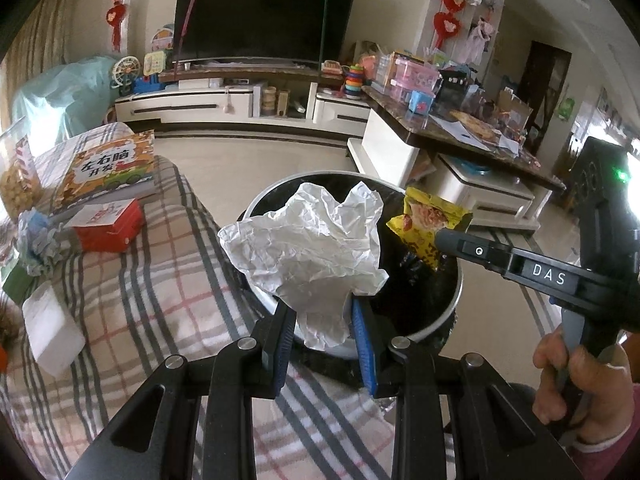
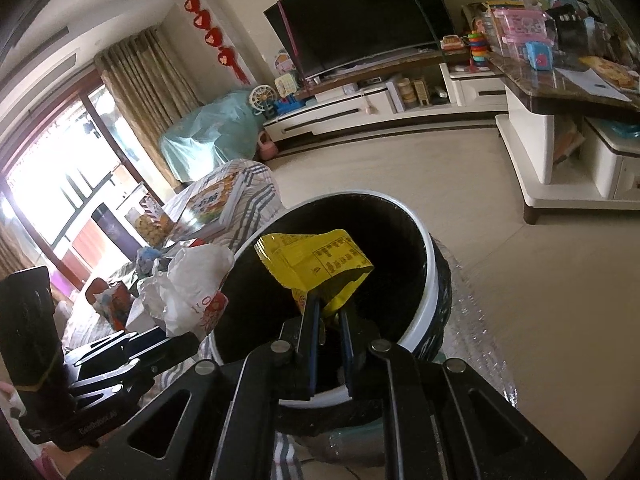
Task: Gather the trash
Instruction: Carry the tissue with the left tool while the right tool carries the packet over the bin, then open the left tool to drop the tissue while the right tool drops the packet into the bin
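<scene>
A: Left wrist view first. The left hand-held gripper (image 1: pixel 323 332) is clamped on a crumpled white paper (image 1: pixel 308 248), blue pads pressing its lower end. The paper hangs above the near rim of the trash bin (image 1: pixel 448 312), a round white-rimmed bin lined in black.

B: Does that view show the other tool?

A: Yes, from the side. The right hand-held gripper (image 1: pixel 442 238) comes in from the right, a hand (image 1: pixel 560 364) on its trigger, and its tip pinches a yellow snack wrapper (image 1: pixel 430 222) over the far side of the bin. You cannot see between its fingers from there.

B: The right wrist view settles that. The fingers (image 2: pixel 310 320) stand nearly together, gripping the bottom edge of the wrapper, whose printed back faces the camera above the bin's dark inside.

A: And the paper from that side?

B: It shows at the left, outside the bin's rim, with red print on it that the left wrist view hides. That view also shows a bright window (image 2: pixel 48 184) and curtains (image 2: pixel 140 92).

A: Only mine shows the plaid blanket (image 1: pixel 160 280) beside the bin clearly, carrying a red box (image 1: pixel 110 226), a picture book (image 1: pixel 108 168) and a white packet (image 1: pixel 52 328).

B: Both show the television (image 2: pixel 360 16) on its low cabinet.
</scene>
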`<state>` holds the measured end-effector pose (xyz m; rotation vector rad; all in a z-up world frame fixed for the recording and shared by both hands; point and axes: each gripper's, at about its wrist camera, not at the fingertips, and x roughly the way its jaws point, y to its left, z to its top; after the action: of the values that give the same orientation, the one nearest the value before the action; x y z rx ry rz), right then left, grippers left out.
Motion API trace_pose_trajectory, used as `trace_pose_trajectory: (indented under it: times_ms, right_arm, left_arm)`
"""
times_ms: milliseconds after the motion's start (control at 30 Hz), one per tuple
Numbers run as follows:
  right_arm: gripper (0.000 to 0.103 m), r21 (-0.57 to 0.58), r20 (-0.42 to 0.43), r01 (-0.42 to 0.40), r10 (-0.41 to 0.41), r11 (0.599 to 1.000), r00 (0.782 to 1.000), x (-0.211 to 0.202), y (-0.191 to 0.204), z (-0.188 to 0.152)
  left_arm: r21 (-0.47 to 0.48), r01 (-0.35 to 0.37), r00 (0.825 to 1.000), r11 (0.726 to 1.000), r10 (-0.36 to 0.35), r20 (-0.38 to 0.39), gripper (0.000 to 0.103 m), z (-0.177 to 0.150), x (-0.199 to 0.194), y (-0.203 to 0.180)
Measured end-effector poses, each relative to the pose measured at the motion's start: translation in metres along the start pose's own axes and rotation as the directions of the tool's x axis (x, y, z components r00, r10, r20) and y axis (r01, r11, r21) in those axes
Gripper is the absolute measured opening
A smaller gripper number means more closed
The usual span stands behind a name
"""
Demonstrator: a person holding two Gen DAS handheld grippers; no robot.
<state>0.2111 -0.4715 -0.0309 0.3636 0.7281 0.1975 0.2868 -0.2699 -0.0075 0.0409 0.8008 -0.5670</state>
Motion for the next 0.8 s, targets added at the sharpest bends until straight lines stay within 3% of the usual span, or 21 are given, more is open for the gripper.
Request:
trace_pose_trajectory:
  times_ms: [400, 467, 533, 633, 800]
  right_arm:
    - [0.016, 0.001, -0.029, 0.02, -0.02, 1.0, 0.999, 0.015, -0.011, 0.009]
    - [0.042, 0.008, -0.03, 0.026, -0.026, 1.0, 0.999, 0.014, -0.012, 0.01]
    - [0.055, 0.012, -0.024, 0.022, -0.022, 1.0, 0.999, 0.012, -0.012, 0.011]
    - [0.057, 0.008, -0.011, 0.035, -0.035, 0.999, 0.999, 0.007, -0.009, 0.009]
    - [0.071, 0.024, 0.004, 0.021, -0.021, 0.999, 1.0, 0.0, -0.005, 0.005]
  left_arm:
    - [0.009, -0.002, 1.0, 1.0, 0.002, -0.023, 0.032, 0.009, 0.02, -0.008]
    - [0.009, -0.001, 1.0, 1.0, 0.001, -0.023, 0.038, 0.008, 0.019, -0.008]
    - [0.008, -0.006, 1.0, 1.0, 0.006, -0.013, 0.046, 0.006, 0.015, -0.009]
    - [0.003, -0.015, 1.0, 1.0, 0.015, 0.003, 0.049, 0.001, 0.006, -0.008]
    - [-0.042, -0.027, 0.999, 0.999, 0.028, 0.024, 0.059, -0.018, -0.012, 0.004]
